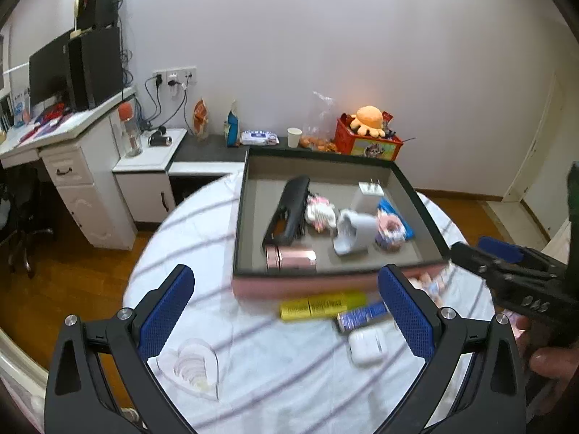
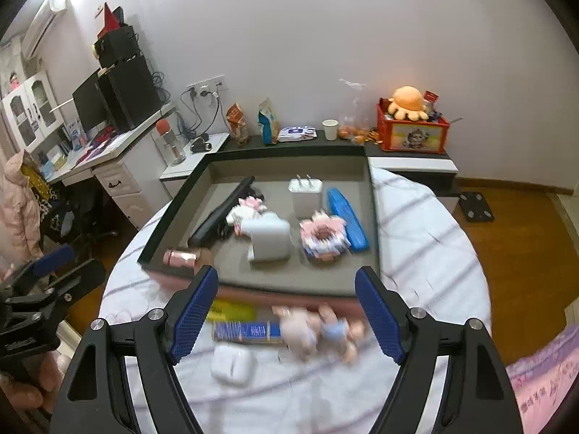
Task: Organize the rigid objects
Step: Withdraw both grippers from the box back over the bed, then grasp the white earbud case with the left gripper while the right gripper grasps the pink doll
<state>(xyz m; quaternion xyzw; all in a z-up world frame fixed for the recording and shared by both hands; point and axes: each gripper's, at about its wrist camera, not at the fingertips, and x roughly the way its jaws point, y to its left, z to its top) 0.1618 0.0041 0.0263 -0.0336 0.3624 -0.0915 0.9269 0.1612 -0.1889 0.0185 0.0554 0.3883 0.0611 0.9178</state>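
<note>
yellow tube [image 1: 322, 305], lower centre of the left wrist view: dark print in blocks, too blurred to read
blue tube [image 2: 246, 331], lower centre of the right wrist view: pale lettering, smeared, unreadable
red box [image 2: 412, 133], upper right: a cartoon animal picture on its front, no legible words
wipes pack [image 1: 259, 138], centre top: a blue label, letters too small to make out
snack bags [image 2: 237, 123], by the wall: printed fronts, nothing readable
readable text: none in either view
</note>
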